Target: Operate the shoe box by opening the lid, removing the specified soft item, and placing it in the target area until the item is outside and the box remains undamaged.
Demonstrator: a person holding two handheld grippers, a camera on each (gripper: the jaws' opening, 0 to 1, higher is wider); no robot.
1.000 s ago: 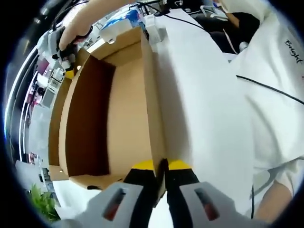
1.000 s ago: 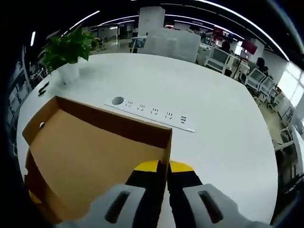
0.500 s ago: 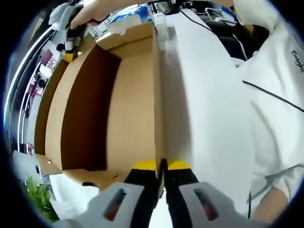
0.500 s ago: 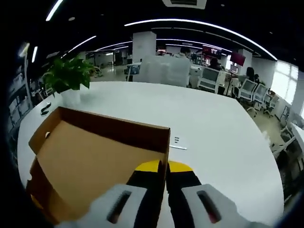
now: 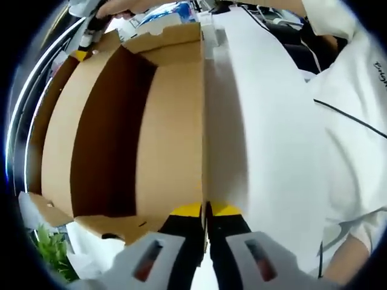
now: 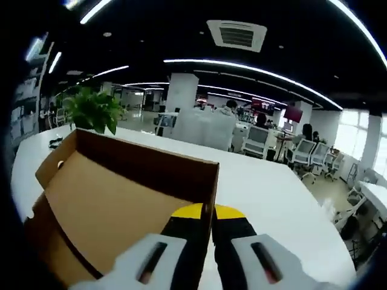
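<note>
1. Since a second ago you have tipped the cardboard lid (image 6: pixel 115 199) higher above the white desk (image 6: pixel 284 199).
2. Your right tool (image 6: pixel 207 212) is clamped on its corner edge.
3. Your left tool (image 5: pixel 205 209) pinches the lid's side wall.
4. A potted plant (image 6: pixel 94 110) stands beyond.

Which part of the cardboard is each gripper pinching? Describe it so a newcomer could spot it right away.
On the white table the brown cardboard lid is held up like a shallow tray. Its thin side wall runs between the yellow-tipped jaws of the left gripper; the right gripper clamps the rim near a corner. Unlike the broad flat panel, it shows as a narrow edge.
</note>
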